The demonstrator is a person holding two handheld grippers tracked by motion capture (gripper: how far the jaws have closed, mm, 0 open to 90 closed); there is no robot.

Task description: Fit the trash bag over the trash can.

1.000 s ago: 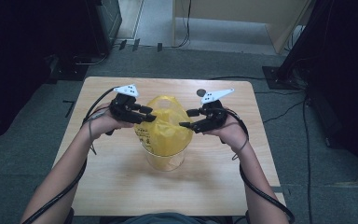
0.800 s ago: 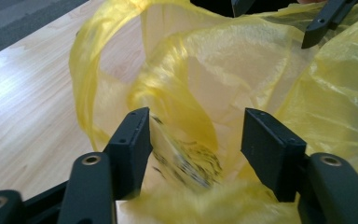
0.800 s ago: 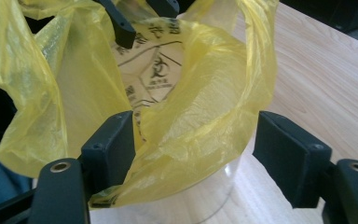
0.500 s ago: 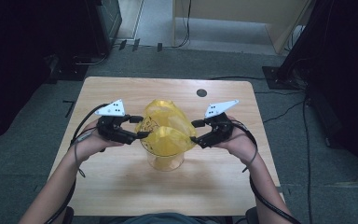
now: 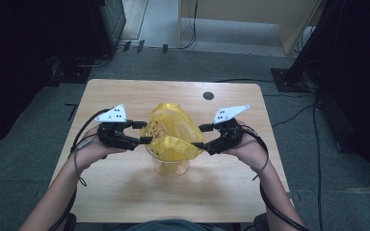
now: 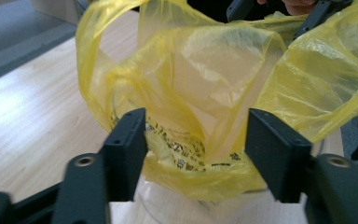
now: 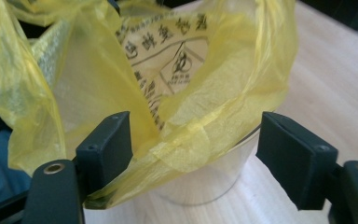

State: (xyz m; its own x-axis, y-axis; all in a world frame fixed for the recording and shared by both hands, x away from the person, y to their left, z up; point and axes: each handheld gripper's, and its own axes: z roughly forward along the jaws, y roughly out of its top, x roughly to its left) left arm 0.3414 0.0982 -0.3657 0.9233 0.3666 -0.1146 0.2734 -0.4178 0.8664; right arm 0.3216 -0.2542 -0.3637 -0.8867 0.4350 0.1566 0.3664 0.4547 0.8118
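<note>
Bag: the yellow plastic bag sits in a clear cup near the middle of the surface, its mouth billowing above the rim.
Handling: expect thin, limp, slippery film that is almost weightless and tears if you yank it; the cup under it looks light and could tip.
Where to grip: take the loose edge where it folds over the cup's rim, on opposite sides, and pinch only film, not the cup wall.
Left claw: its jaws have just been closing a little, yet they stand apart with a fold of bag between them; in the left gripper view the pads do not seem to press it, though the film hides the contact.
Right claw: jaws wide, straddling the bag's edge and the cup rim; you hold nothing.
Room: bare wood lies all round the cup; a small dark disc rests well apart near the far edge.
Edges: both side edges are behind your hands.
</note>
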